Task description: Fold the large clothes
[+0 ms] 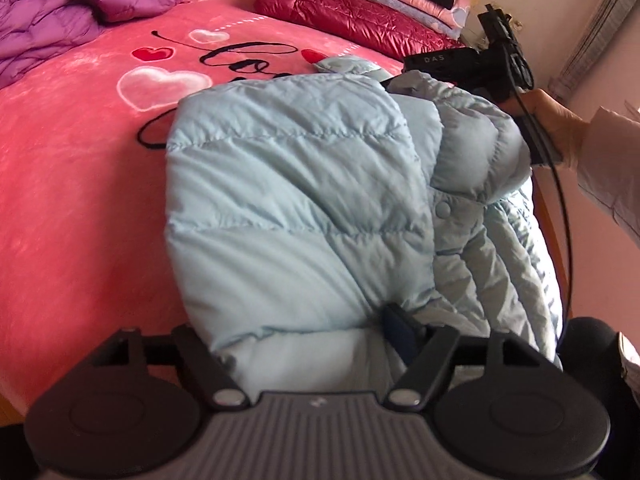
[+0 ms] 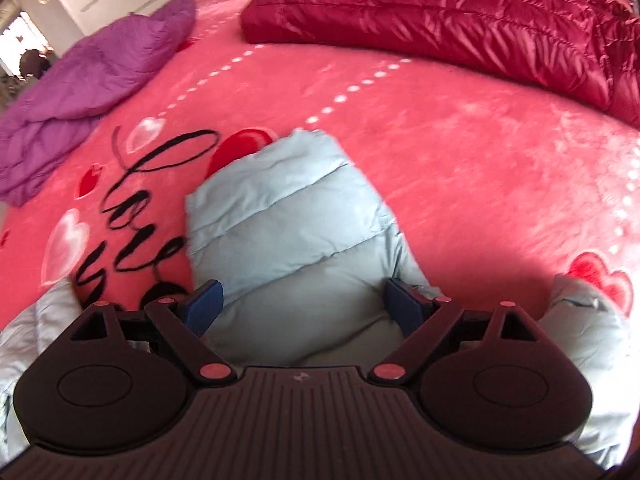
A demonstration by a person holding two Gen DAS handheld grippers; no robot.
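I am working on the pale blue quilted down jacket [image 1: 304,208], which is lying bunched and partly folded on the pink fleece bed blanket with hearts and black script [image 1: 80,160]. My left tongs [image 1: 316,328] are straddling a puffy fold at the jacket's near edge; only one pad shows and the fabric hides the other, so I cannot tell whether they are gripping. My right tongs [image 2: 304,300] are standing spread, blue pads on either side of a quilted panel without pinching it. To fold well, I judge I should be closing on the full thickness of the layer, lifting both sides evenly, and pressing air out so the slippery filling lies flat.
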